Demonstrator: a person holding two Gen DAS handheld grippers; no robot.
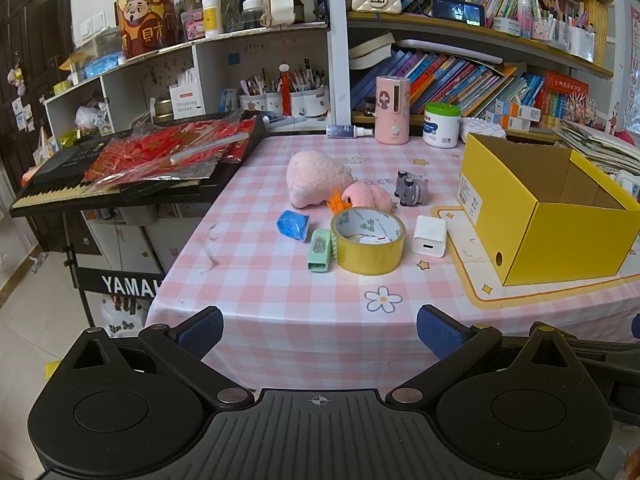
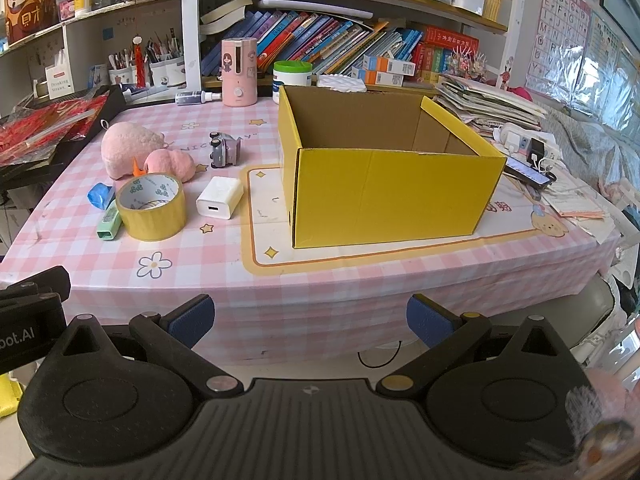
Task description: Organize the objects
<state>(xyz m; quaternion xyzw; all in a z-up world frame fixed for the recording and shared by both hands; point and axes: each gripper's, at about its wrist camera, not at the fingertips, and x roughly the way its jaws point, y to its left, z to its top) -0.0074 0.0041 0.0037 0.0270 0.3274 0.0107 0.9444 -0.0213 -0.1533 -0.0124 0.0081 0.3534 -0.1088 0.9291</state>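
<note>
Nothing is looking packed yet: the yellow box (image 2: 394,194) is sitting open on the table (image 2: 320,280), and as far as its visible inside shows it is holding nothing, though the near wall is hiding part of the floor. All the loose items are lying in a cluster to its left: the tape (image 2: 153,206), with the white charger (image 2: 219,197) just beside it toward the box, the green stapler (image 1: 319,250) touching the tape's other side, the blue wad (image 1: 293,224), the toy car (image 2: 225,149) and the pink plush (image 1: 318,180) further back. The left gripper (image 1: 319,334) is hovering off the table's near edge with its jaws spread wide and gripping nothing; the right gripper (image 2: 310,322) is doing the same, facing the box. So the whole sorting job is lying ahead, every item waiting to be carried over.
</note>
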